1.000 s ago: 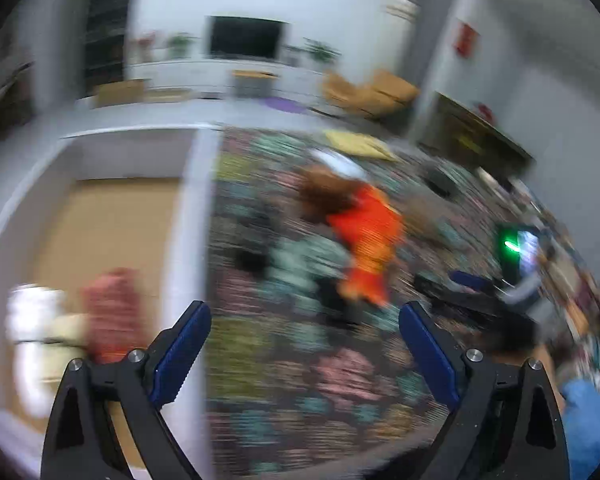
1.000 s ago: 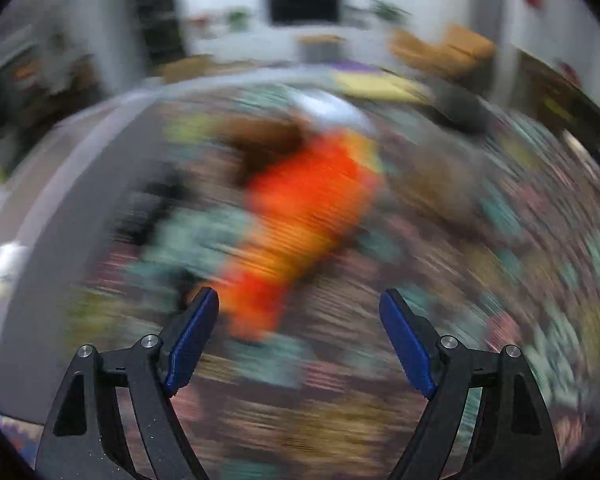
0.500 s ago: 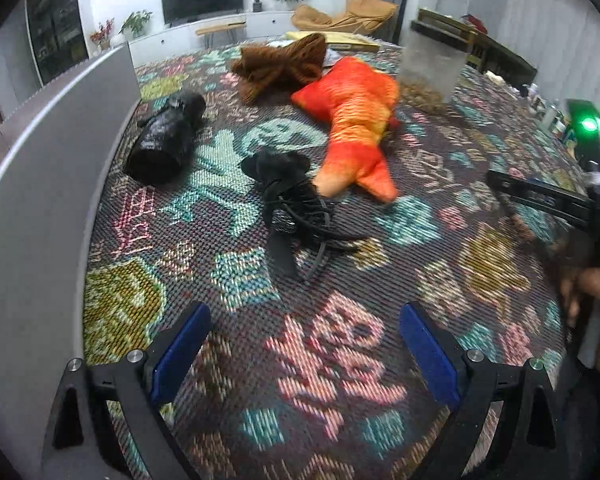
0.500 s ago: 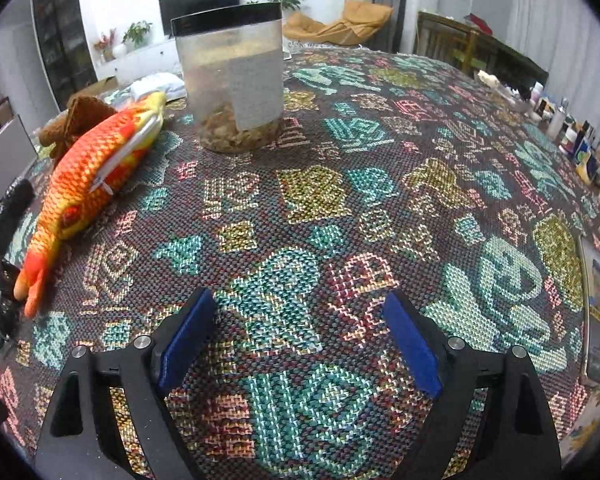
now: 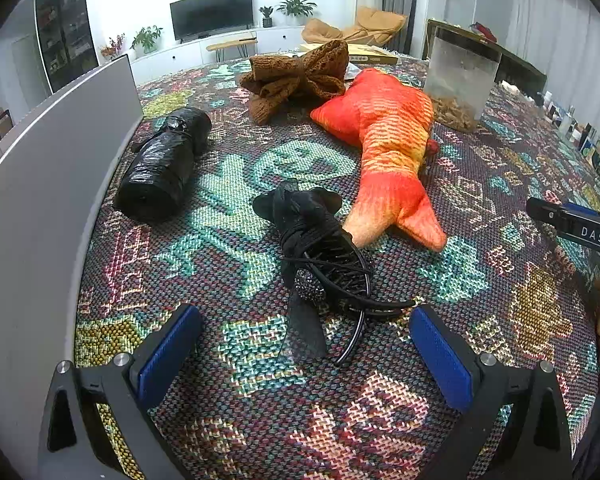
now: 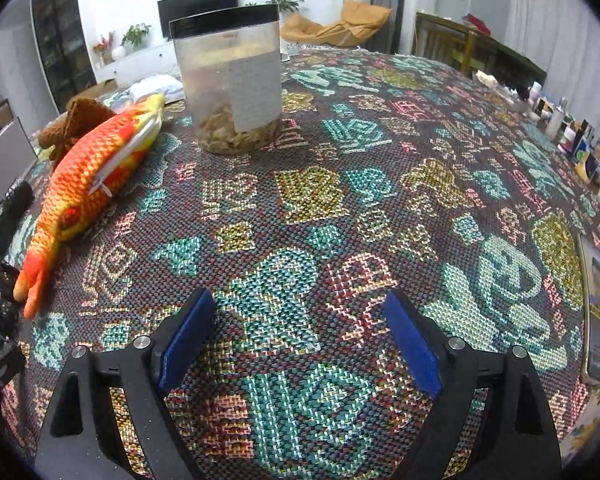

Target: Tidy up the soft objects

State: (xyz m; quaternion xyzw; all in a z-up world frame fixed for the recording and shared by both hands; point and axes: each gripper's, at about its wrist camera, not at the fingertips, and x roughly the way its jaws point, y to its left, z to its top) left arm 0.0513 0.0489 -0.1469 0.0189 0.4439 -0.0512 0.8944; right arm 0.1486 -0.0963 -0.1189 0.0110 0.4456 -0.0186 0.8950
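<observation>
A black bundle of hair accessories (image 5: 320, 256), made of a headband, a claw clip and ribbon, lies on the patterned tablecloth (image 5: 260, 420). My left gripper (image 5: 304, 320) hovers just before it with its jaws opening; the ribbon's tail reaches between the blue pads (image 5: 168, 352) without touching them. Behind the bundle lie an orange fish plush (image 5: 388, 148), a brown knitted scarf (image 5: 296, 76) and a black wrapped roll (image 5: 160, 164). My right gripper (image 6: 298, 304) is open over bare cloth, with the fish plush (image 6: 88, 176) off to its left.
A grey box wall (image 5: 40, 200) runs along the table's left edge. A clear container with a black lid (image 6: 232, 80) stands behind the fish. Small bottles and boxes (image 6: 572, 136) line the right edge. The right gripper's body (image 5: 572, 228) shows at the left view's right side.
The left view swung from the grey box down to the table and closed in on the black hair bundle, its jaws now wider. The right view swung right off the fish, then held.
</observation>
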